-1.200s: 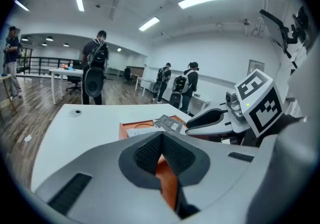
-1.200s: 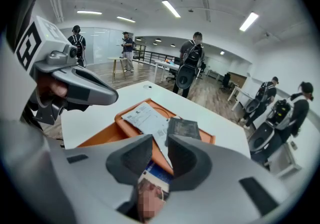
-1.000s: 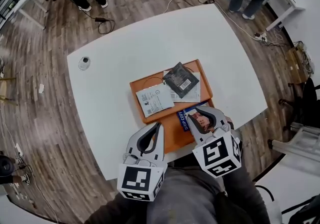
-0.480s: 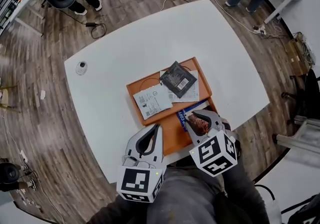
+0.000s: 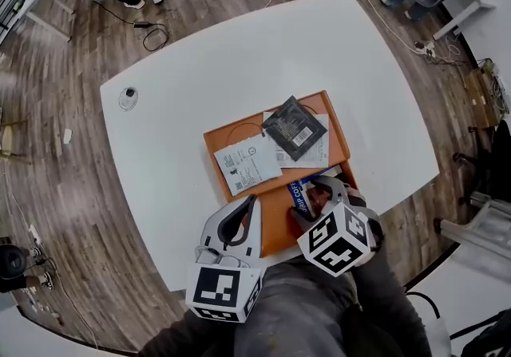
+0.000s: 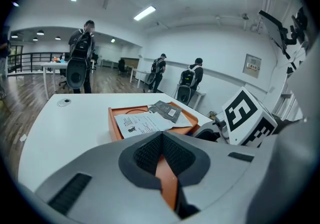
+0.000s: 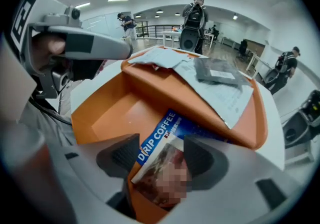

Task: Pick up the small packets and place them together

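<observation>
An orange tray (image 5: 275,216) lies on the white table (image 5: 319,52). In it are a white packet (image 5: 246,162), a black packet (image 5: 291,128) on top of another white one (image 5: 310,152), and a blue drip coffee packet (image 5: 306,186) at the near right corner. My right gripper (image 5: 321,192) points steeply down over the coffee packet (image 7: 162,153). Its jaws have just been opening, and the packet lies between the parted pads on the tray floor (image 7: 115,113). My left gripper (image 5: 254,202) hovers at the tray's near edge, shut and empty, with the tray (image 6: 114,123) ahead of it.
A small round object (image 5: 128,96) sits near the table's far left corner. The table's near edge runs just under both grippers. People, chairs and cables (image 5: 160,32) are on the wooden floor around the table.
My right gripper has dropped lower into the tray and tipped more steeply down. Its jaws have parted from the coffee packet, which now rests in the tray. The left gripper stayed put.
</observation>
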The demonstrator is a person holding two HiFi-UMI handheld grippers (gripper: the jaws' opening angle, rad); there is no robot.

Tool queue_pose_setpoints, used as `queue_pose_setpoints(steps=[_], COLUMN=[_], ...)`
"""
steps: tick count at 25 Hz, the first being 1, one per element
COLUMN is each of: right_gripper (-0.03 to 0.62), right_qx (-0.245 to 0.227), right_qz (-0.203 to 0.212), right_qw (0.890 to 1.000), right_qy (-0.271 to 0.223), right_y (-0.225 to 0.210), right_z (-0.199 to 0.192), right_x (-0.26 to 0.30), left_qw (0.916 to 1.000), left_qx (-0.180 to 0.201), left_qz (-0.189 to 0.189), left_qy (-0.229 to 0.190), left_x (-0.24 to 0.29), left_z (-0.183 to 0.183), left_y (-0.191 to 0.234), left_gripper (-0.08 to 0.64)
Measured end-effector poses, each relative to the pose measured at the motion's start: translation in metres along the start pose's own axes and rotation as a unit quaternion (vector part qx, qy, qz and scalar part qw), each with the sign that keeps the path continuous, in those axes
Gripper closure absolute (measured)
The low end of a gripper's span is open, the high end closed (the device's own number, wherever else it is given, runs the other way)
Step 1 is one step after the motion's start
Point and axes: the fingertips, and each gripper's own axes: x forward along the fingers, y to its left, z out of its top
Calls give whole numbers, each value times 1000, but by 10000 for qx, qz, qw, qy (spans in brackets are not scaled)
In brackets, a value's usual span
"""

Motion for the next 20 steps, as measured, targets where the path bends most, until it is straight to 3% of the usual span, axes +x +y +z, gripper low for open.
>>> queue_pose_setpoints(steps=[5,10,15,20], right_gripper=[330,439,506,549], right_qx=[-101,-294,-482,-526], right_qz=[136,214,-1,-125], right_qw=[9998,9993,9988,9979], right_qy=[116,101,60,-370], right_y=[0,10,12,25], right_z=[-2,0,1,19], right_x=[6,5,1,-18], left_qw=[9999,9999,9999,10000], left_qx=[-41,-27,-28,29], left_qz=[37,41,25,-32], left_qy=[129,122,136,63], left_x=[9,9,3,-10], left_z=[-7,-4,-7,-6], left_y=[2,2,1,-2], left_gripper=[563,563,563,563])
